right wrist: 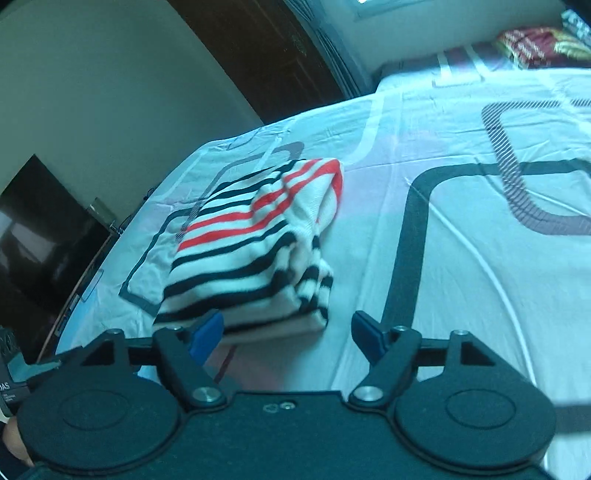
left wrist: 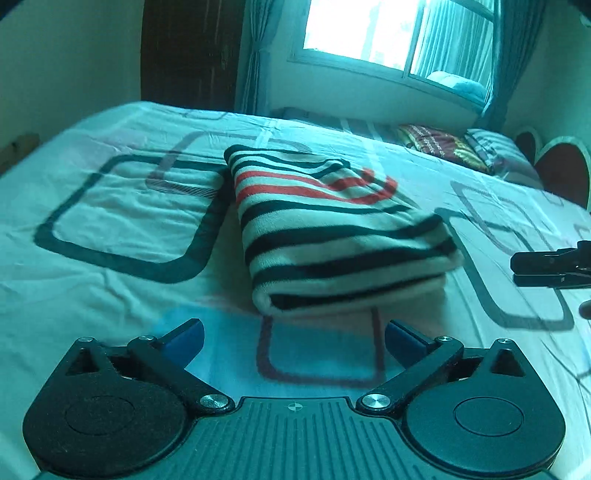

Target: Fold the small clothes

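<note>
A small white garment with black and red stripes (left wrist: 332,236) lies folded into a thick rectangle on the bed sheet (left wrist: 110,295). My left gripper (left wrist: 294,334) is open and empty, just short of its near folded edge. The right wrist view shows the same garment (right wrist: 255,251) with loose layers at its right side. My right gripper (right wrist: 288,330) is open and empty, its left blue fingertip (right wrist: 207,332) overlapping the garment's near edge. The right gripper's fingers also show at the right edge of the left wrist view (left wrist: 554,264).
The bed is covered by a white sheet with dark rounded-square prints (right wrist: 461,221). Patterned pillows (left wrist: 443,146) lie at the far end under a window (left wrist: 388,33). A dark door (left wrist: 188,51) and a dark screen (right wrist: 40,229) stand beside the bed.
</note>
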The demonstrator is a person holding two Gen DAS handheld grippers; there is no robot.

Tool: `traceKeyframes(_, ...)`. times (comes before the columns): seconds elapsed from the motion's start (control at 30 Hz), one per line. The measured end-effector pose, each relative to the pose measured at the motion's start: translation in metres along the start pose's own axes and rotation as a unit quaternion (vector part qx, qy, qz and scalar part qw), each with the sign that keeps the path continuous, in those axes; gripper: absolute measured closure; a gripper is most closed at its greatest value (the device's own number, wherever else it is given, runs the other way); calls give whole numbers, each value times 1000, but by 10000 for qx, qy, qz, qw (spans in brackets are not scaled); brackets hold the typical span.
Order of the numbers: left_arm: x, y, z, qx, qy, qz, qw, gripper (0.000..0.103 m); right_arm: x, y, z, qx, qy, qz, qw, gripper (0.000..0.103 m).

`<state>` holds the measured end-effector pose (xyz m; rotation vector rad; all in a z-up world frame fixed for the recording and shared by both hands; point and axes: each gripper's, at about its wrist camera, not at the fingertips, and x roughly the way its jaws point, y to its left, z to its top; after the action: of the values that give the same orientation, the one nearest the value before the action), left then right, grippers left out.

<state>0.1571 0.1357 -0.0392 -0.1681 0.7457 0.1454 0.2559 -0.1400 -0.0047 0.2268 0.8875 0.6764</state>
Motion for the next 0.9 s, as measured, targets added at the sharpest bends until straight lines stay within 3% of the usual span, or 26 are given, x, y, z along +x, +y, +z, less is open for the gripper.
traceKeyframes(0.1, -39, -11, -14, -2, -157, 58, 9999, 0, -36, 31, -24, -330, -117, -348, 9988, 16)
traceKeyframes(0.23, -81, -19, -31, -29, -388, 50, 9992, 0, -78, 62, -51, -665, -460, -627, 9948, 15)
traceKeyframes(0.37, -107, -20, -45, -339, -440, -94, 9984, 0, -98, 87, -72, -1066, -573, -1024, 9874, 14)
traceKeyframes(0.5, -127, -28, -55, -205, -639, -97, 9977, 0, -108, 98, -82, -1239, -747, -1357, 9801, 14)
traceKeyframes(0.63, -134, -29, -61, -181, -623, -75, 9979, 0, -111, 102, -90, -1325, -758, -1552, 9760, 14)
traceKeyframes(0.9, -146, -33, -60, -159, -749, -116, 9970, 0, -117, 107, -95, -1330, -842, -1488, 9763, 14)
